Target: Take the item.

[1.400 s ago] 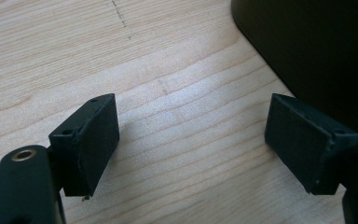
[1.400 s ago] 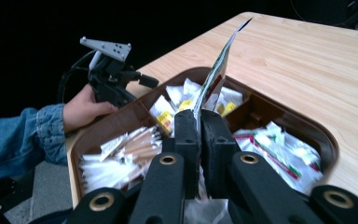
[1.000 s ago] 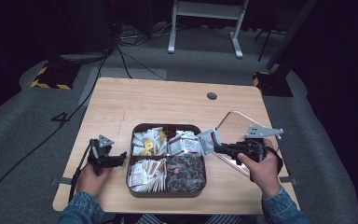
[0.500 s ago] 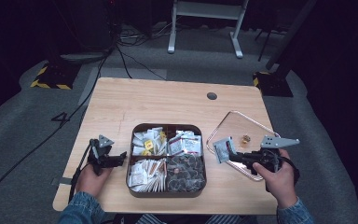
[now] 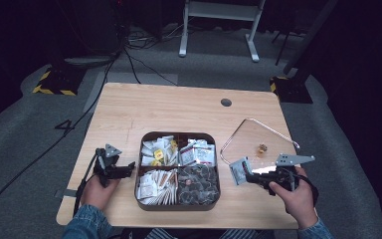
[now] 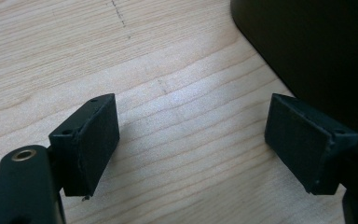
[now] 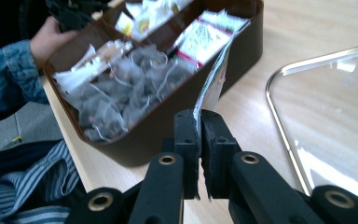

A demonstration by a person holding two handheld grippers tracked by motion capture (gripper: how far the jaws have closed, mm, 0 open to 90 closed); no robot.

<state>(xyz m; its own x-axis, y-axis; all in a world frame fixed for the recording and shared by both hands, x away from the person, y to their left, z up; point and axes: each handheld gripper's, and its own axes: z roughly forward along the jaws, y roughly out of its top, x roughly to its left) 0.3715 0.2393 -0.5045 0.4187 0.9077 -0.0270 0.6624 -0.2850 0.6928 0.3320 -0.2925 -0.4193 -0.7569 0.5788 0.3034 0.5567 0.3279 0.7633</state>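
A dark brown box [image 5: 144,139] with several compartments of tea bags and sachets stands at the table's front middle. My right gripper [image 5: 246,175] is shut on a flat sachet [image 5: 238,170], held on edge just right of the box. In the right gripper view the sachet [image 7: 213,79] rises from between the pinched jaws, in front of the box [image 7: 140,140]. My left gripper [image 5: 129,168] stays low on the wood at the box's left side, open with nothing between its pads [image 6: 95,140].
A clear lid with a metal rim [image 5: 263,124] lies flat on the table right of the box, a small brass knob [image 5: 262,147] at its middle. A round cable hole [image 5: 226,102] sits near the far edge. Bare wood lies beyond the box.
My right gripper has pulled away from the box toward the near right with the sachet, now clear of the box's edge. The left gripper has stayed put.
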